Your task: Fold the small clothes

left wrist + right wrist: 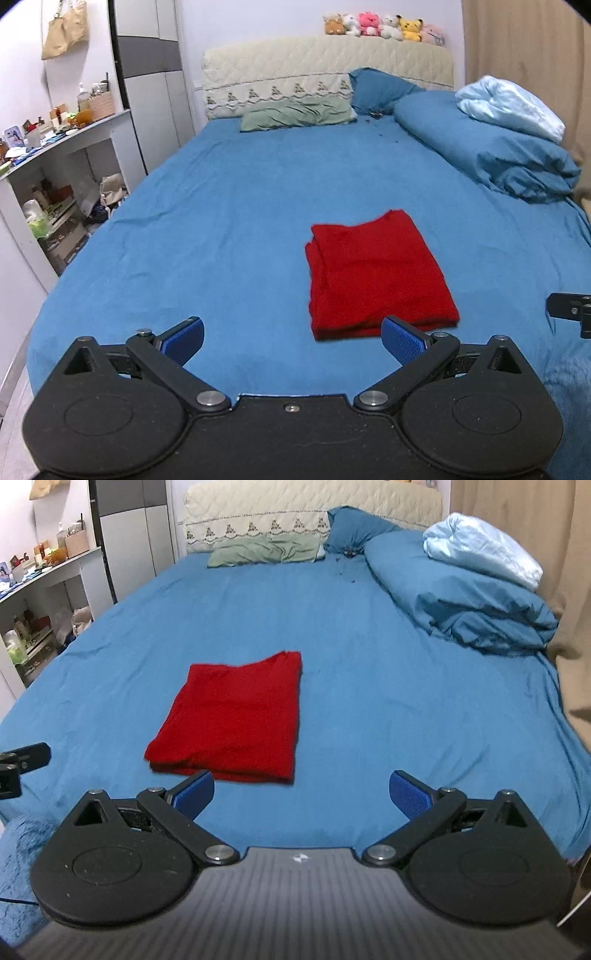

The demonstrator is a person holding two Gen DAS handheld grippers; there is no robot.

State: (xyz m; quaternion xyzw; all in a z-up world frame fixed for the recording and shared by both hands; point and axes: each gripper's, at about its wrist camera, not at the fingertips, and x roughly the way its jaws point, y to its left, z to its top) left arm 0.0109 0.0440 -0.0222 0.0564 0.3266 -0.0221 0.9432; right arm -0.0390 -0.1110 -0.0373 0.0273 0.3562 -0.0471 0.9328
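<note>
A red garment (376, 273) lies folded into a flat rectangle on the blue bed sheet (221, 221); it also shows in the right wrist view (236, 716). My left gripper (291, 339) is open and empty, hovering just short of the garment's near edge, to its left. My right gripper (301, 794) is open and empty, near the garment's near right corner, not touching it. A part of the right gripper (570, 308) shows at the right edge of the left wrist view, and a part of the left gripper (22, 760) at the left edge of the right wrist view.
A bunched blue duvet (491, 147) with a light blue cloth (509, 105) lies at the far right. Pillows (295, 114) and a padded headboard (325, 62) with plush toys (380, 26) stand at the back. A cluttered white shelf unit (62, 166) stands left of the bed.
</note>
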